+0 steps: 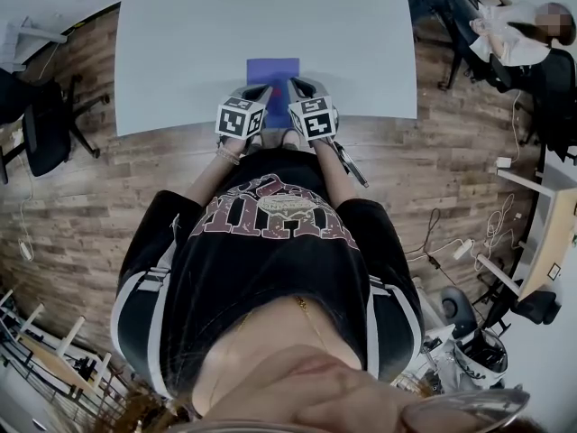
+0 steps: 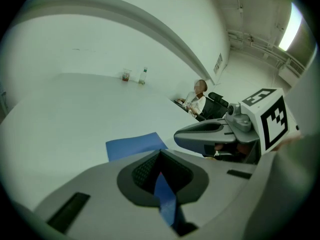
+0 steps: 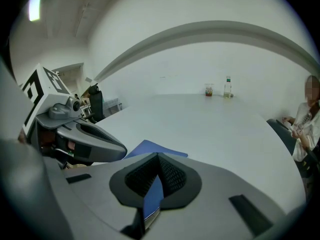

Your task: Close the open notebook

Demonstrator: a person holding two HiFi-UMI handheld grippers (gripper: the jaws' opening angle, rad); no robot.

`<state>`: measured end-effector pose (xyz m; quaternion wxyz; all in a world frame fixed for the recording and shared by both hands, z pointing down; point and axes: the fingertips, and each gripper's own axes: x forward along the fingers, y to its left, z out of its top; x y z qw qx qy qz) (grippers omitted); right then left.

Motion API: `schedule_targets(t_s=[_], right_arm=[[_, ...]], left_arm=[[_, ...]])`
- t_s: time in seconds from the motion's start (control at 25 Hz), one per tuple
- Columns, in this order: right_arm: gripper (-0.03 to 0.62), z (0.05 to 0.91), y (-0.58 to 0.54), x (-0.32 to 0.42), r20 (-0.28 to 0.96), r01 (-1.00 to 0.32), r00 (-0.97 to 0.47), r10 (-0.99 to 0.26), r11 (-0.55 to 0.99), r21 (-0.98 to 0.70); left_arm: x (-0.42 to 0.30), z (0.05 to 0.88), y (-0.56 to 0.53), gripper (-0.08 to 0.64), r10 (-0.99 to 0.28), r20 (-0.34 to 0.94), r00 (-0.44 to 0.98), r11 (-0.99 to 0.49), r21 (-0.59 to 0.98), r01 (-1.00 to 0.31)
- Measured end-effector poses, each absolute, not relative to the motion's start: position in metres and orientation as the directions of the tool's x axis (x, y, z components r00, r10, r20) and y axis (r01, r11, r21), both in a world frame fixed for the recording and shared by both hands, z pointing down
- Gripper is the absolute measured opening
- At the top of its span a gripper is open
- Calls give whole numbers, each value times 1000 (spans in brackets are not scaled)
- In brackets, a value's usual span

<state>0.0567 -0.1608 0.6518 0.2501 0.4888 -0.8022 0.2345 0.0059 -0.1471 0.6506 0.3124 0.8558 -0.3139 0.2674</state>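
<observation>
A blue notebook (image 1: 273,72) lies on the white table (image 1: 180,52) close to its near edge, with only blue surface showing. My left gripper (image 1: 262,91) is at the notebook's near left corner and my right gripper (image 1: 296,87) at its near right corner, side by side. In the left gripper view the left gripper (image 2: 161,156) is shut on a thin blue edge of the notebook (image 2: 132,145). The right gripper (image 3: 157,159) is likewise shut on a blue edge of the notebook (image 3: 157,148), raised off the table. I cannot tell whether only the cover is held.
A bottle (image 3: 228,88) and a cup (image 3: 208,90) stand at the table's far side. A seated person (image 1: 514,30) is at the right, beyond the table. An office chair (image 1: 45,133) stands on the wooden floor at the left.
</observation>
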Motion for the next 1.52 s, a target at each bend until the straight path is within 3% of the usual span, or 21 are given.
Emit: schedule_targets(t_s=[1.52], right_arm=[[20, 509, -161, 70, 373, -912, -407, -834, 391, -122]], left_arm=[[21, 506, -163, 46, -585, 372, 720, -635, 342, -693]])
